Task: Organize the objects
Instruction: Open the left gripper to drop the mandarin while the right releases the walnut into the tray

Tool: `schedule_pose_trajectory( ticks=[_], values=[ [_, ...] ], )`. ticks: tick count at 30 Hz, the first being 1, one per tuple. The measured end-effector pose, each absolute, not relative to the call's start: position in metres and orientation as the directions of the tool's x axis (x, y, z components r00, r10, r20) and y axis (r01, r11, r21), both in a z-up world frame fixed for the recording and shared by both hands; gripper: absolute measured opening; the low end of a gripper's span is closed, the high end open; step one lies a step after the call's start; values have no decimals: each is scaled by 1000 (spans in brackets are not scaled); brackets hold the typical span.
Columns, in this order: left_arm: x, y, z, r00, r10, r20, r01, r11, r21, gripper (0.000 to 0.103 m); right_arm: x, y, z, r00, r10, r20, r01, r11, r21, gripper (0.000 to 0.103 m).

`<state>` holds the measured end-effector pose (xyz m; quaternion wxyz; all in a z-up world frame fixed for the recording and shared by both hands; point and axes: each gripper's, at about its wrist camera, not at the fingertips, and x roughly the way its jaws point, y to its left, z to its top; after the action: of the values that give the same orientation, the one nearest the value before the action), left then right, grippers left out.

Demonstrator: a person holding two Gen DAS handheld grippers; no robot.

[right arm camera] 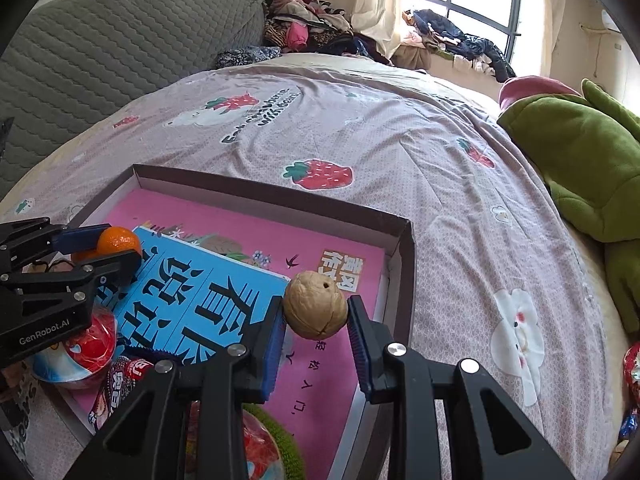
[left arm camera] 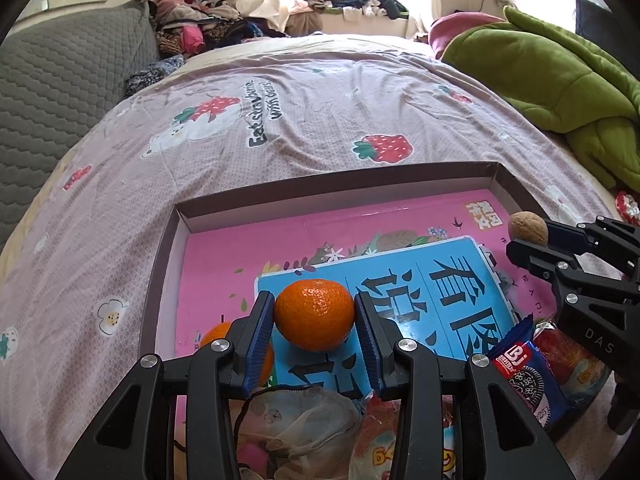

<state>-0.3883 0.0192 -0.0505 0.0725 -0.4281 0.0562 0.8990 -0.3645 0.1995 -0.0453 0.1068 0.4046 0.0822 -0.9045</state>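
Orange rind sits squarely between your left gripper (left arm camera: 315, 314)'s blue pads: the jaws are clenched on the mandarin (left arm camera: 314, 314), and it hangs over the blue book (left arm camera: 404, 304) inside the tray (left arm camera: 510, 184). Your right gripper (right arm camera: 316, 320) is clamped on the walnut (right arm camera: 315, 305), held over the pink book (right arm camera: 224, 224) near the tray's 3 o'clock wall as the right camera sees it.

If the step is to set both down in the tray, as it appears, lower each until it touches a flat cover before you ease the pads apart; both are round and likely to roll, the walnut most of all. Put the mandarin next to the second mandarin (left arm camera: 214, 332), which peeks out at about 8 o'clock from the one you hold, so like stays with like. Keep the two grippers well apart as you descend; the right one already shows at 3 o'clock in the left view.

The tray is a shallow cardboard lid with a brown rim, resting on the strawberry-print bedspread (left arm camera: 320, 112). It holds the pink book with the blue one on top, the loose mandarin, a blue cookie packet (left arm camera: 524, 376) at 4 o'clock, a crumpled plastic bag (left arm camera: 304, 428) at 6 o'clock and red-wrapped snacks (left arm camera: 560, 356) beside the packet.
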Motion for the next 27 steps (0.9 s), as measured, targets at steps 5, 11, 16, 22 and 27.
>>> schedule_pose_trajectory(
  ticks=[5,11,16,22,27],
  values=[
    [-387,20,-50,-621,82,-780,-174,-984,35,43,-364,200,-44,-656,-120,-745,254,-965,-68,32],
    [-384,19,-45,-626,77,-776,-164,-986,35,56,-363,201,-40,-650,-124,-749,250,-967,-57,40],
    [-382,18,-42,-627,54,-777,-155,-986,56,57,-360,202,-37,-654,-119,-747,243,-968,-58,46],
    [-373,14,-33,-644,43,-764,-139,-988,62,59,-356,205,-28,-666,-122,-736,230,-972,-47,46],
    [-363,11,-25,-650,42,-759,-130,-990,57,63,-351,208,-19,-679,-123,-723,218,-975,-38,46]
  ],
)
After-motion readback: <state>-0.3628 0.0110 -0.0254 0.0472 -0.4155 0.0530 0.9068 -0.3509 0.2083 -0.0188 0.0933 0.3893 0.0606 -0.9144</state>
